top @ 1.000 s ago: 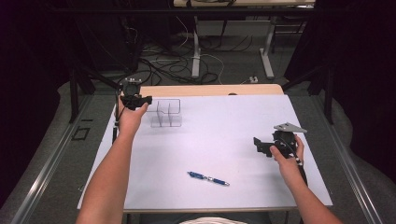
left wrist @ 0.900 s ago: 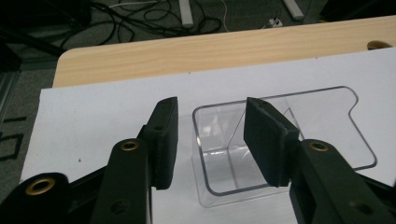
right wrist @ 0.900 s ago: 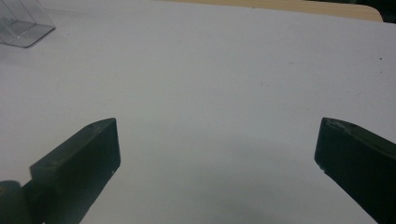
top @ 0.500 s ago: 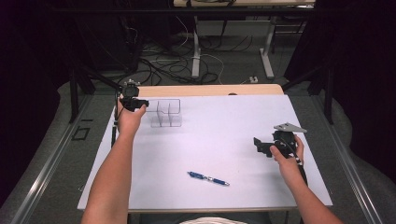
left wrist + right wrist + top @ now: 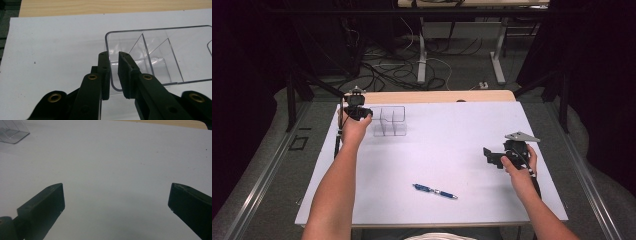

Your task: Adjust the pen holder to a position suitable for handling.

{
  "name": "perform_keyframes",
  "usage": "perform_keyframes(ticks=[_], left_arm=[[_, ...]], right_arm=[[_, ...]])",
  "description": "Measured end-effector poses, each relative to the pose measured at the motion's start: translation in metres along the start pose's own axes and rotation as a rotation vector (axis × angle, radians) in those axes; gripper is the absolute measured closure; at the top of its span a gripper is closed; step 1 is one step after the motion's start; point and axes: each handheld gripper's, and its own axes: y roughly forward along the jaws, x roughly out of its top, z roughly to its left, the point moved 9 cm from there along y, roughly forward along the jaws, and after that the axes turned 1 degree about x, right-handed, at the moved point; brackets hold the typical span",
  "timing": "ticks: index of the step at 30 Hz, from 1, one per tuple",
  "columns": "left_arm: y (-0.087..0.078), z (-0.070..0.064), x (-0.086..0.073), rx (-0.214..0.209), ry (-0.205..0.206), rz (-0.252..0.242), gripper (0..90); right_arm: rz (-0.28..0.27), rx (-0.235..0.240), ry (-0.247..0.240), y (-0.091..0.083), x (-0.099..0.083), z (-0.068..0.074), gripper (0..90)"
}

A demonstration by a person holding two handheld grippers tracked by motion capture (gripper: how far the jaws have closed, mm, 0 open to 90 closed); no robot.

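Note:
A clear plastic container (image 5: 393, 121) with inner dividers stands at the far left of the white table top. My left gripper (image 5: 370, 115) is at its left end. In the left gripper view the gripper (image 5: 114, 57) has its jaws closed to a narrow gap on the left wall of the container (image 5: 160, 50). A blue pen (image 5: 435, 191) lies flat near the front middle. At the right side my right gripper (image 5: 487, 155) is held low, pointing left. The right gripper (image 5: 116, 192) is open, with bare white surface between its jaws. A corner of the container (image 5: 11, 131) shows far off.
The white sheet (image 5: 452, 130) covers most of a wooden table, whose bare strip (image 5: 437, 96) shows along the far edge. Cables and table legs lie on the floor beyond. Both forearms come in from the front edge.
The left hand has shifted very slightly at the container's left end. The container, the pen and the right gripper have stayed where they were.

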Motion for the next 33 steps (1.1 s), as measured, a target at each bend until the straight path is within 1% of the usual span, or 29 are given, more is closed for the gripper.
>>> perform_keyframes(ticks=[1,5,8,11,15,18,24,26,30,33], left_arm=[[0.000,0.001,-0.001,0.005,-0.003,0.010,82.8],[0.001,0.002,-0.002,0.012,-0.004,0.015,85.9],[0.002,0.002,-0.002,0.009,-0.019,0.013,86.4],[0.001,0.002,-0.003,0.015,-0.022,0.016,86.9],[0.002,0.001,-0.002,0.015,-0.049,0.007,87.4],[0.001,0.001,-0.002,0.018,-0.062,0.014,87.9],[0.000,0.000,-0.003,0.019,-0.073,0.021,88.2],[0.000,-0.001,-0.003,0.018,-0.070,0.025,88.2],[-0.001,-0.005,-0.004,0.010,-0.072,0.032,88.2],[-0.001,-0.009,-0.005,0.007,-0.066,0.034,88.3]], right_arm=[[-0.001,0.001,-0.001,0.000,0.000,0.000,0.6],[0.002,0.004,0.002,0.000,0.000,0.001,0.7],[0.002,0.002,0.001,0.001,0.000,0.001,0.7],[0.002,0.003,0.003,0.000,0.000,0.001,0.7],[0.002,0.004,0.002,0.000,0.000,0.001,0.8],[0.002,0.004,0.002,0.001,0.000,0.001,0.8],[0.003,0.001,-0.002,0.001,-0.001,0.000,0.8],[0.002,0.000,-0.005,0.001,-0.001,0.000,0.8],[0.003,-0.001,-0.005,0.001,-0.001,0.000,0.8],[0.003,-0.001,-0.006,0.001,-0.001,0.000,0.8]])
